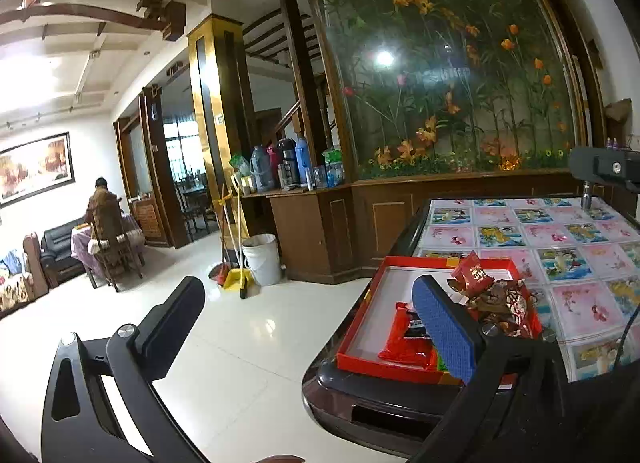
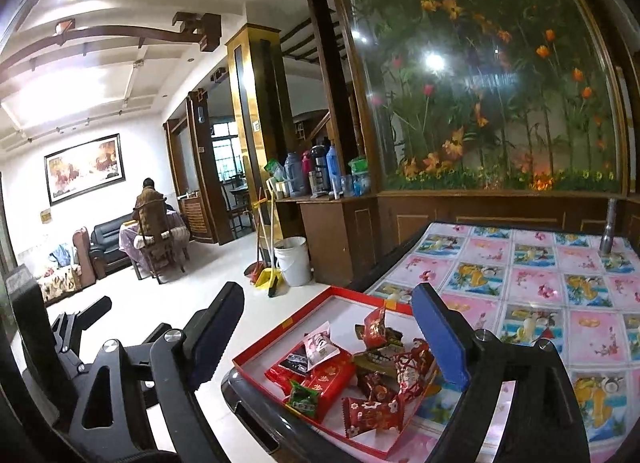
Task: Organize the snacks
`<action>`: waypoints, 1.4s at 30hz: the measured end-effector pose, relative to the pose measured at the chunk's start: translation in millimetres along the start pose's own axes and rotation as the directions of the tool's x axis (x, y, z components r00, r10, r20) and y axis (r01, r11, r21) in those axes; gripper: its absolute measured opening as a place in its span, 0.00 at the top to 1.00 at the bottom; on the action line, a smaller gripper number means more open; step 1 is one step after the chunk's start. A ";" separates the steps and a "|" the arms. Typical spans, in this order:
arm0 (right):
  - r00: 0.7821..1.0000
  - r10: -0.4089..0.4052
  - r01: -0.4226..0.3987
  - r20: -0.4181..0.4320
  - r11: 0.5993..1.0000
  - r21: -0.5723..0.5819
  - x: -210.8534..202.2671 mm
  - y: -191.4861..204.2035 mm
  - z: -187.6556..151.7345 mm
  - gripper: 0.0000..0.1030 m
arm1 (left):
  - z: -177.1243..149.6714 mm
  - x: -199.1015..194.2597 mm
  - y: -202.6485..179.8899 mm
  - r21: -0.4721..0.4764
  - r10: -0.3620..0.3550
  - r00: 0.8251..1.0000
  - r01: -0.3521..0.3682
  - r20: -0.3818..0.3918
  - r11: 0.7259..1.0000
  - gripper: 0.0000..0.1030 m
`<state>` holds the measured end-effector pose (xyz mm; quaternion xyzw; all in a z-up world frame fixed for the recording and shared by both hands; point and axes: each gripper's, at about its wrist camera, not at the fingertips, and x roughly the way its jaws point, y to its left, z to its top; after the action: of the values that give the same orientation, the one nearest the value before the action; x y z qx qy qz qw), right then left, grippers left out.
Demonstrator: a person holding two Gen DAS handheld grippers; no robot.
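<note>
Hovering over the near corner of the bench [image 2: 560, 287], two hand-held claws stand wide and empty above a red tray [image 2: 320, 299] of wrapped snacks [image 2: 360, 375]. From the right wrist camera, the right claw [image 2: 328, 343] has its black finger at 9 o'clock and its blue-padded finger at 3 o'clock, with nothing between the pads; the snacks lie heaped in the tray's near half, at about 6 o'clock of the view. Red, brown and green packets overlap there in no clear order, while the tray's far half shows bare white floor. From the left wrist camera, the left claw [image 1: 312, 327] is spread as wide, one finger out over the tiled floor [image 1: 240, 343] at 8 o'clock, the other in front of the tray [image 1: 360, 327] at 4 o'clock, gripping nothing. A long red packet [image 1: 404, 343] lies flat near the tray's front edge; a crumpled pile of red and brown wrappers sits at the tray's right side. No snack is visible loose on the flowered bench cover. By the look of it, gathering into the tray is done or nearly so, and any sorting within the tray remains. A person [image 2: 150, 211] sits with their back turned at 10 o'clock, well apart.
</note>
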<state>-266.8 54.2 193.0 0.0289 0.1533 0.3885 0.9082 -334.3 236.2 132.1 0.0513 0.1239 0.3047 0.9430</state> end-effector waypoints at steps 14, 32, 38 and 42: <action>0.999 0.042 -0.044 -0.021 0.996 -0.077 4.7 32.5 -4.4 0.15 | 0.5 -10.5 19.0 -0.050 -0.002 0.999 0.004 0.045 0.999 0.00; 1.000 0.013 -0.011 0.015 0.996 -0.085 -13.7 26.7 -5.4 0.15 | 5.6 -15.9 -1.7 -0.054 -0.145 0.989 0.145 0.004 0.988 0.00; 1.000 -0.004 0.005 0.027 0.999 -0.049 -25.5 8.2 -5.0 0.15 | 13.9 -22.3 -14.7 -0.055 -0.155 0.988 0.155 0.015 0.986 0.00; 0.999 -0.019 0.020 0.033 0.999 -0.043 -30.5 -0.6 -6.9 0.15 | 14.8 -24.5 -24.2 -0.039 -0.170 0.985 0.171 0.015 0.985 0.00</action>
<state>-288.3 31.6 194.2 0.0139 0.1304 0.3822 0.9147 -336.0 201.9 147.1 0.0234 0.1163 0.2249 0.9671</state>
